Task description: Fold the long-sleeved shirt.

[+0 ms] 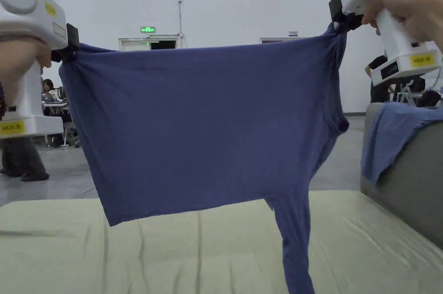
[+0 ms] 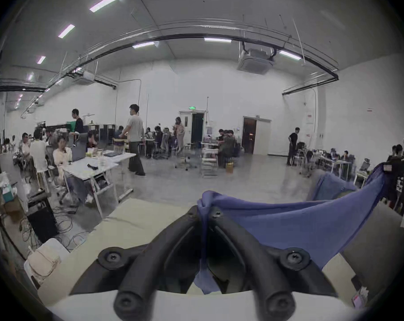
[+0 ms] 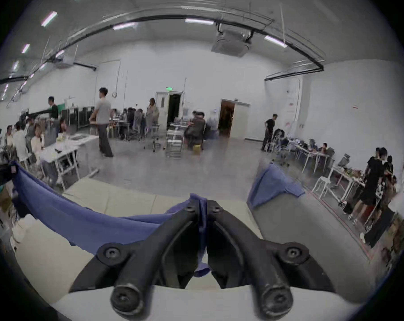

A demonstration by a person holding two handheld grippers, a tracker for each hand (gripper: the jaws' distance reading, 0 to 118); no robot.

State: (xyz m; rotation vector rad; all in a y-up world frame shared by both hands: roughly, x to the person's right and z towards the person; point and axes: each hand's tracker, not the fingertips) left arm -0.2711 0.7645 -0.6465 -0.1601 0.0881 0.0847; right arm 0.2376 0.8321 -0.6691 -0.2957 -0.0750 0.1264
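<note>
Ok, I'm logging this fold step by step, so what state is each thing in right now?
Long-sleeved shirt: held up, spread between both grippers, one sleeve hanging to the bed.
Left gripper: shut on the shirt.
Right gripper: shut on the shirt.
Second blue cloth: draped over the grey sofa.

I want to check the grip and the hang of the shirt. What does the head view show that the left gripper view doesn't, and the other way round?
Head view: the whole shirt stretched wide in the air, one sleeve dangling to the pale sheet, and the right gripper pinching its top corner.

Left gripper view: the left gripper from behind, both jaws pressed together on a bunched corner, a little cloth poking past the tips.

Both: the shirt's top edge taut between the grippers, the sheet below, a second blue cloth over the grey seat.
</note>
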